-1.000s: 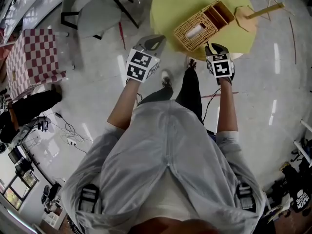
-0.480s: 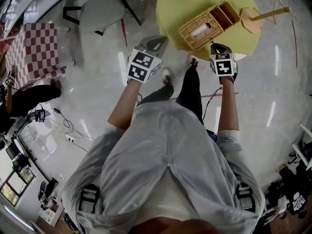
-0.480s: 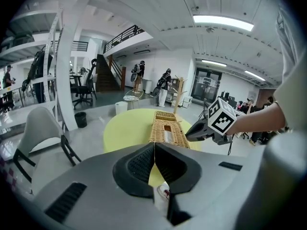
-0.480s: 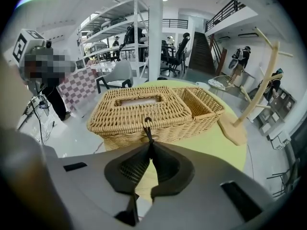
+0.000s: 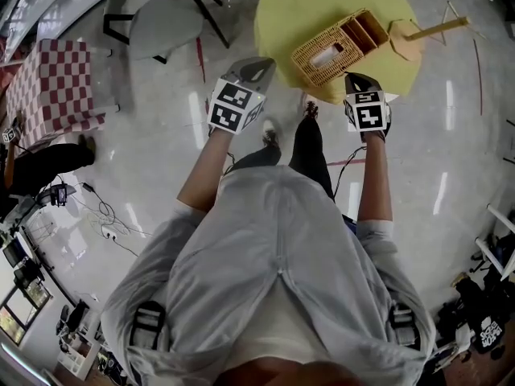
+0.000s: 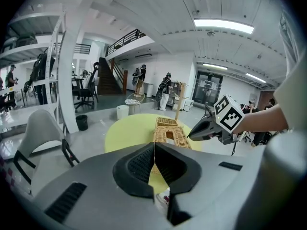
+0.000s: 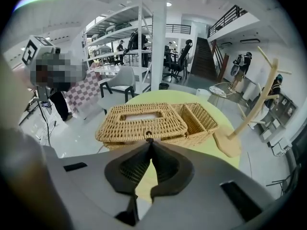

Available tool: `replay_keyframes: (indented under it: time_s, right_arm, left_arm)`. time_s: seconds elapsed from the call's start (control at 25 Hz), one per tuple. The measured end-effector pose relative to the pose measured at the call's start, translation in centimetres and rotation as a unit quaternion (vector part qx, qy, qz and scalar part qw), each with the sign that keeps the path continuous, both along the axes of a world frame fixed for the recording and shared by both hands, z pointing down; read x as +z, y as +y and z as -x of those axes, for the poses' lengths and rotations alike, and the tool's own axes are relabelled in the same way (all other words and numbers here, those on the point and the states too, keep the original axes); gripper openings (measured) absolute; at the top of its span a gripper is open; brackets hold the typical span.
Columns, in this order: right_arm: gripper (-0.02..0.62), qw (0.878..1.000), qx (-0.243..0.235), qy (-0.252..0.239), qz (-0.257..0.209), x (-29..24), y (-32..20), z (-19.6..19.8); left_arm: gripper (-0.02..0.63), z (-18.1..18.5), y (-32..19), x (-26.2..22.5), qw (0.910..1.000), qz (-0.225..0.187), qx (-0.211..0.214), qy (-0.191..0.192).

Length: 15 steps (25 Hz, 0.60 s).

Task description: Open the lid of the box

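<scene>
Pinching the small loop (image 7: 148,136) at the front edge of the lid (image 7: 141,120), the right tongs (image 7: 149,142) have just been closing, and their tips now meet on that loop. It is the only handhold the woven top offers. The wicker box (image 5: 334,45) sits on the round yellow surface (image 5: 290,6), towards the edge nearest the person. Its long side faces the right tongs, so a pull upward should swing the lid back on its far edge. In the right gripper view the front of the lid seems to stand a little off the base, though the gap is slight and I would not swear to it. The open compartment (image 7: 197,115) beside the lid has no cover and needs nothing. The left tongs (image 6: 154,145) are pressed together on nothing, held off to the side above the floor, probably in reserve to steady the light basket if it tips. A wooden stand (image 7: 254,107) rises just beyond the box, clear of the lid's likely swing
</scene>
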State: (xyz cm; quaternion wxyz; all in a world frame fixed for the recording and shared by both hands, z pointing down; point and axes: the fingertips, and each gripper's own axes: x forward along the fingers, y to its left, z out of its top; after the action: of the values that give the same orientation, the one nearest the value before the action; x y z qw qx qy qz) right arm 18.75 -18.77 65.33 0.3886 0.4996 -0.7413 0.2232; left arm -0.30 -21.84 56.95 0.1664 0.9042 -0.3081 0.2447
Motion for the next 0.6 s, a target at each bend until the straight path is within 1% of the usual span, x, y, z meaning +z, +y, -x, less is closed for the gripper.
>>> replay_keyframes:
  time_s: [0.32, 0.6]
  right_arm:
    - [0.032, 0.999, -0.029, -0.010, -0.028, -4.6, -2.6, 0.2]
    - [0.032, 0.996, -0.071, -0.021, -0.050, -7.9, -5.6, 1.7]
  left_arm:
    - [0.029, -1.3, -2.2, -3.3, 0.9994, -0.024, -0.021, 0.016]
    - [0.029, -0.9, -4.6, -5.1, 0.9978, -0.038, -0.051, 0.019]
